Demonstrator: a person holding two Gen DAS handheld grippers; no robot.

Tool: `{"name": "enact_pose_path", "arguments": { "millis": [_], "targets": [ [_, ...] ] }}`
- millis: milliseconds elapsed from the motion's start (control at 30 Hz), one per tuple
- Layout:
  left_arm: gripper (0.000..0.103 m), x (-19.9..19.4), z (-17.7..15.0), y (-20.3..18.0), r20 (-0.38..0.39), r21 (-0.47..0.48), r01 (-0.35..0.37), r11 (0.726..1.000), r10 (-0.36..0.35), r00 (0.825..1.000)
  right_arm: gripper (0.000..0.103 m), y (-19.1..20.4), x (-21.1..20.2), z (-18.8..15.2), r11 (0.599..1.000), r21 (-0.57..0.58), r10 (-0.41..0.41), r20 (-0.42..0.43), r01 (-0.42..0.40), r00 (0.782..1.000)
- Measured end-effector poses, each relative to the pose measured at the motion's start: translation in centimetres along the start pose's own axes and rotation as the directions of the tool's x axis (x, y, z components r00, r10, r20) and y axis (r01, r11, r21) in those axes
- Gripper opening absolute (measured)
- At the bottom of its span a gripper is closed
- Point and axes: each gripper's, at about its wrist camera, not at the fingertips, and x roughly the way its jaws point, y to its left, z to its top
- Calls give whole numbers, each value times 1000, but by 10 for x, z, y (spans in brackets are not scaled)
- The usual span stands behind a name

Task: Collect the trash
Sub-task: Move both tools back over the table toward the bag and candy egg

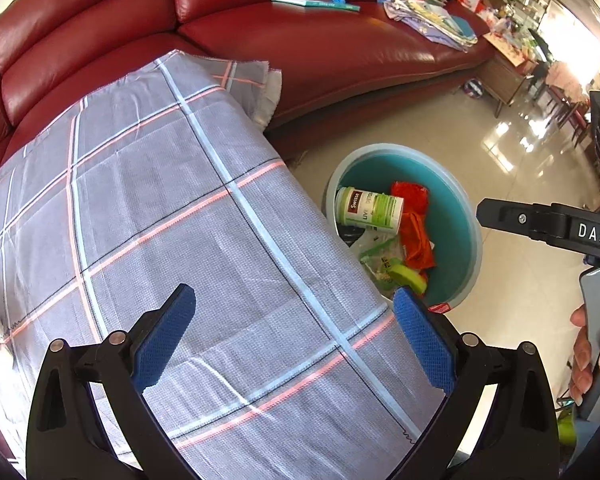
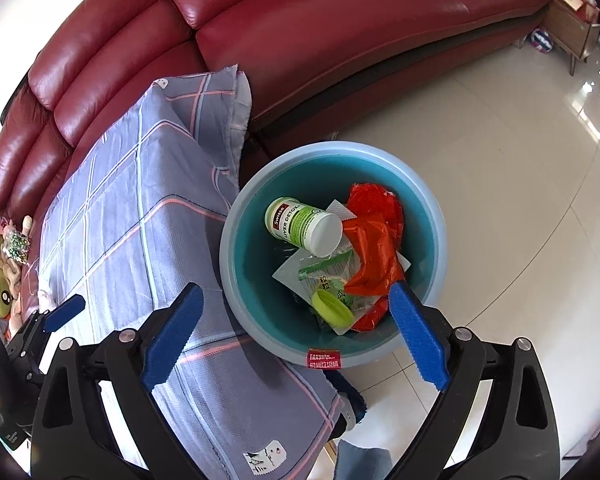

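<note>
R gripper: tilted steeply down over teal bin, jaws spread wide, nothing betw pads.
L gripper: angled down over plaid cloth, jaws spread, empty.
Trash: Swisse bottle, red bag, green lid all inside bin.
Bin: on floor, just beside cloth edge.

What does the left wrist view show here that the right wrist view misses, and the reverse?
Left wrist only: a hand gripping the right gripper's handle, and a cluttered pile on the sofa. Right wrist only: plush toys at the left edge, the bin's red label in full, and the right gripper, jaws open and empty over the bin. Both: bin, bottle, checked cloth, red sofa.
</note>
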Motion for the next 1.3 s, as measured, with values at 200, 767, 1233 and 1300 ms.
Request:
{"name": "enact_pose_path", "arguments": {
  "millis": [200,767,1233,1300],
  "targets": [
    [99,-10,-6,8,14,-16,4,1000,-4,1000,92,9,-5,-7,1000,-8,-22,-4,22,1000],
    [99,-56,-48,57,53,-111,2,994,4,999,92,75,-20,-39,996,-87,3,-13,-4,1000],
    [99,-109,-139,169,53,-285,-46,958,63,997,92,206,4,-113,939,-321,74,-165,-125,983],
    [99,-116,-154,190,54,-306,-66,950,86,995,92,233,14,-130,917,-361,92,-215,-167,972]
  ]
}}
